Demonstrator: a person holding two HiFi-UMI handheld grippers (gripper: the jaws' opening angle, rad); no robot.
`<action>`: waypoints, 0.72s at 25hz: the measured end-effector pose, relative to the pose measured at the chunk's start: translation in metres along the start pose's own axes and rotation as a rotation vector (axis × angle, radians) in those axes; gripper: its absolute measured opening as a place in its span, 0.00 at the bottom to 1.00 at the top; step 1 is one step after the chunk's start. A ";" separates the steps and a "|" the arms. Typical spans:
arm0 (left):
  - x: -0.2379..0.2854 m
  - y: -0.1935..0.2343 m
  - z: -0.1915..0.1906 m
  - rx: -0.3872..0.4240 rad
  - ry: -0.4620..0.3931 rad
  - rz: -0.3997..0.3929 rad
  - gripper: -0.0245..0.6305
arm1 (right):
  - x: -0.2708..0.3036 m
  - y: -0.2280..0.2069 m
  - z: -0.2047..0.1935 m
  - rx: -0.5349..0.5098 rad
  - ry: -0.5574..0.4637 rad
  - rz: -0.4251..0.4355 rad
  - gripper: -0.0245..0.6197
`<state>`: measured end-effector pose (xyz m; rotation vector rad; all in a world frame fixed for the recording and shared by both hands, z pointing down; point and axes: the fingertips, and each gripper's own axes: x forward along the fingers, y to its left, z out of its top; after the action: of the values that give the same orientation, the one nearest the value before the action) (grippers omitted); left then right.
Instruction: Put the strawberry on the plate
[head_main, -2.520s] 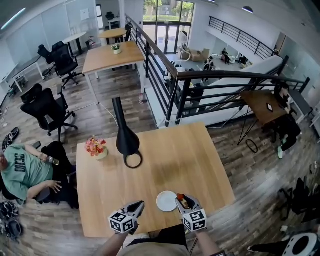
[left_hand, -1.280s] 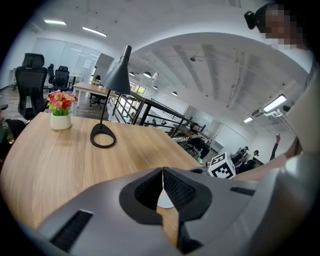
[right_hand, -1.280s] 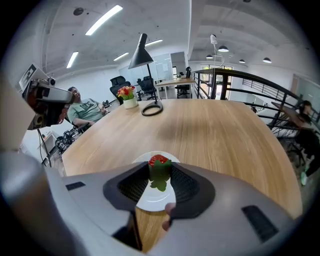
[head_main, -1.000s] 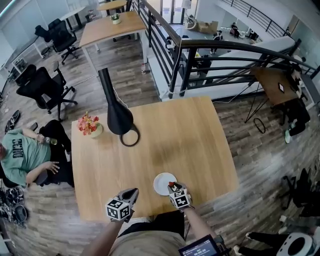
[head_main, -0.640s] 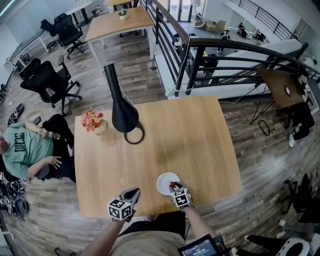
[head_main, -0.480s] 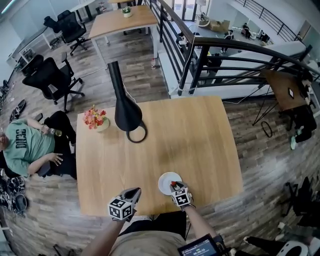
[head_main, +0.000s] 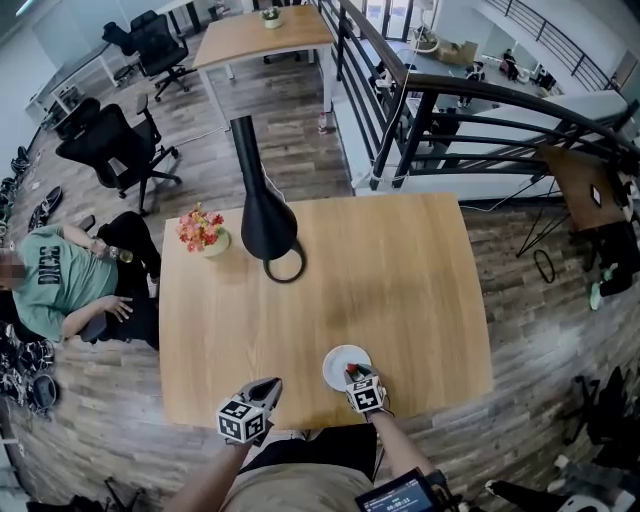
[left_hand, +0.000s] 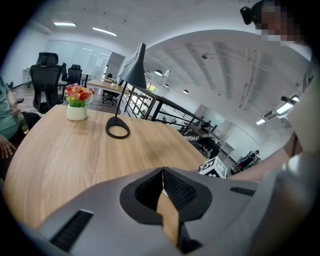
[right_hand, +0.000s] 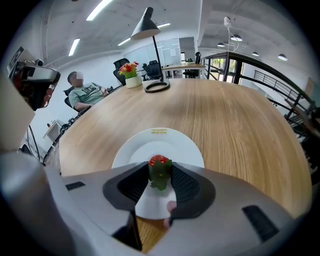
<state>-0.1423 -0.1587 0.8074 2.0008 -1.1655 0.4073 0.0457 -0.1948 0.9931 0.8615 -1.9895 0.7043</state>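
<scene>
In the head view, the right gripper (head_main: 353, 375) hangs over the near side of the white plate (head_main: 336, 358), by the table's (head_main: 350, 260) near edge. It has the strawberry (head_main: 351, 371) at its tip. The left gripper (head_main: 271, 385) sits to the left, apart from the plate.

In the left gripper view, its jaws meet on nothing.

In the right gripper view, the jaws clamp the strawberry, leafy end nearest, over the plate. This looks like the placing step. Next it needs a short lowering, then parting the jaws.

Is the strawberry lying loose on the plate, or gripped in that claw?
Gripped: fingers of the right gripper pinch the strawberry over the white plate; nothing lies on it.
</scene>
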 end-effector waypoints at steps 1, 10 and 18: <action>-0.001 0.000 -0.001 -0.002 -0.001 0.004 0.04 | 0.000 0.000 -0.002 -0.005 0.003 0.001 0.26; -0.019 -0.009 -0.003 -0.002 -0.024 0.006 0.04 | -0.019 0.005 0.019 0.036 -0.100 0.009 0.40; -0.066 -0.030 0.018 0.061 -0.185 -0.022 0.04 | -0.099 0.020 0.059 0.115 -0.326 -0.026 0.40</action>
<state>-0.1535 -0.1239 0.7420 2.1382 -1.2549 0.2530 0.0433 -0.1951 0.8759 1.1276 -2.2363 0.7039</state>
